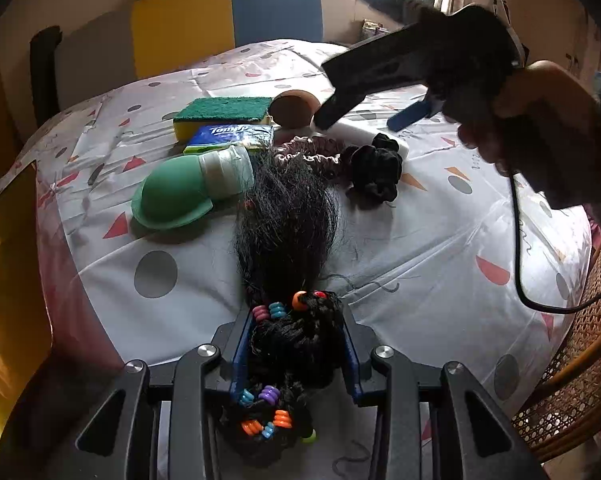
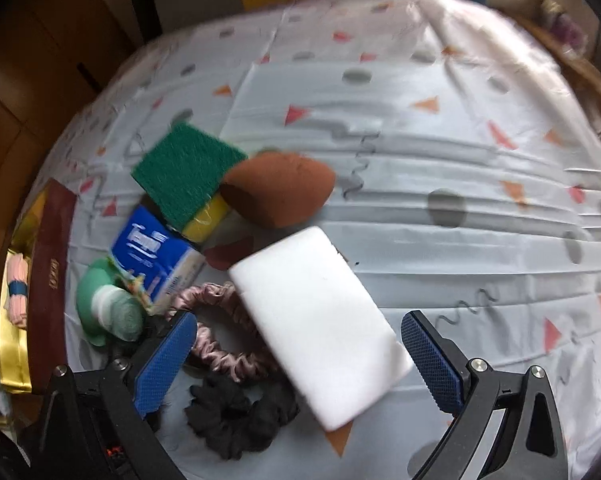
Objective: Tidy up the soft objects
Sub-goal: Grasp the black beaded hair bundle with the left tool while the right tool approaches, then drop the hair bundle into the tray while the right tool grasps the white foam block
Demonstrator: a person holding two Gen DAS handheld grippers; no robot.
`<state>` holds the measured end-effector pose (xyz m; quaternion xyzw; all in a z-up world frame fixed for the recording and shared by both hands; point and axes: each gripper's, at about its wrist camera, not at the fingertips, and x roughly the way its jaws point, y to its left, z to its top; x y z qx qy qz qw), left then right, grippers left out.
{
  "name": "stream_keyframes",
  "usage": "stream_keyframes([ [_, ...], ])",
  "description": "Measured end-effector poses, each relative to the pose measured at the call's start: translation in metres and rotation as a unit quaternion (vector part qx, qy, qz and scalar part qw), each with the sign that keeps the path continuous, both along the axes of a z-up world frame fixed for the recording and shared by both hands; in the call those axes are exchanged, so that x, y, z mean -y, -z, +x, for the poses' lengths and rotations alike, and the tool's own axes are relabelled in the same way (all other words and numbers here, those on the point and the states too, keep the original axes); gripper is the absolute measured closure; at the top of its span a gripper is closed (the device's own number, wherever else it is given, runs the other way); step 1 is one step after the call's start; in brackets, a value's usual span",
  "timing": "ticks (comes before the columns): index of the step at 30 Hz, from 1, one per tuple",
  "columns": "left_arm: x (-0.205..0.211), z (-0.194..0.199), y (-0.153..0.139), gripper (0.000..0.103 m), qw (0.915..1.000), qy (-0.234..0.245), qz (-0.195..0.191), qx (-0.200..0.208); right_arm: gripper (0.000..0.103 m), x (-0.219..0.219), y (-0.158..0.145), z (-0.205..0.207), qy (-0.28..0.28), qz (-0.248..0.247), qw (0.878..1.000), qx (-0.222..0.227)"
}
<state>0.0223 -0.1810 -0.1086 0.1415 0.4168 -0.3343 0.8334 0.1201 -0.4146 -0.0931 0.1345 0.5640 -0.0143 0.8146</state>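
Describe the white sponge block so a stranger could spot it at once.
On the patterned tablecloth, find the cluster of soft things. The white sponge block lies at its right edge, over the pink scrunchie, beside the brown egg-shaped sponge. It alone is plain white and rectangular.

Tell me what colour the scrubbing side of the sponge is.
Dark green, over a yellow body. The sponge shows best in the right wrist view.

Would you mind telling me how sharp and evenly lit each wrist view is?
Left wrist view: sharp on the beaded hair piece, blurred only on the right gripper, with a bright window behind. Right wrist view: motion-smeared throughout, softening the white sponge; both bend at the edges.
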Motion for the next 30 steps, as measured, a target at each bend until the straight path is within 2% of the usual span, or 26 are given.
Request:
stream_keyframes([
  [1, 0.0, 0.001, 0.0, 0.066, 1.0, 0.0, -0.001, -0.001, 0.025, 0.002, 0.003, 0.002, 0.003, -0.008, 1.0, -0.006],
  [2, -0.001, 0.001, 0.0, 0.066, 1.0, -0.001, -0.004, -0.003, 0.035, 0.004, 0.004, 0.002, 0.006, -0.009, 1.0, -0.008],
  [5, -0.002, 0.003, 0.0, 0.066, 0.9999, -0.001, -0.008, -0.006, 0.038, 0.017, -0.003, -0.008, 0.036, -0.008, 0.999, 0.014],
  [7, -0.002, 0.003, 0.001, 0.066, 0.9999, -0.003, -0.011, -0.006, 0.038, 0.028, -0.009, -0.019, 0.065, -0.03, 0.997, 0.028],
  [8, -0.002, 0.003, 0.001, 0.066, 0.9999, -0.004, -0.012, -0.006, 0.038, 0.033, -0.01, -0.026, 0.079, -0.059, 0.995, 0.025],
  [10, -0.003, 0.003, 0.002, 0.066, 0.9999, -0.006, -0.014, -0.005, 0.035, 0.036, -0.007, -0.034, 0.089, -0.106, 0.99, 0.018],
  [11, -0.003, 0.002, 0.002, 0.066, 0.9999, -0.006, -0.014, -0.005, 0.031, 0.039, -0.002, -0.037, 0.089, -0.109, 0.99, 0.011],
  [14, -0.004, 0.002, 0.001, 0.066, 0.9999, -0.007, -0.013, -0.004, 0.025, 0.044, 0.017, -0.044, 0.094, -0.097, 0.991, -0.004],
  [21, -0.003, 0.0, 0.001, 0.066, 0.9999, -0.01, -0.009, 0.0, 0.012, 0.051, 0.022, -0.041, 0.104, -0.067, 0.992, 0.005],
  [26, 0.0, -0.001, 0.0, 0.066, 1.0, -0.007, 0.0, 0.002, 0.012, 0.049, 0.022, -0.037, 0.102, -0.063, 0.993, 0.003],
  [30, 0.002, 0.0, 0.0, 0.066, 1.0, -0.006, 0.006, 0.001, 0.011, 0.055, 0.019, -0.038, 0.11, -0.038, 0.993, 0.007],
])
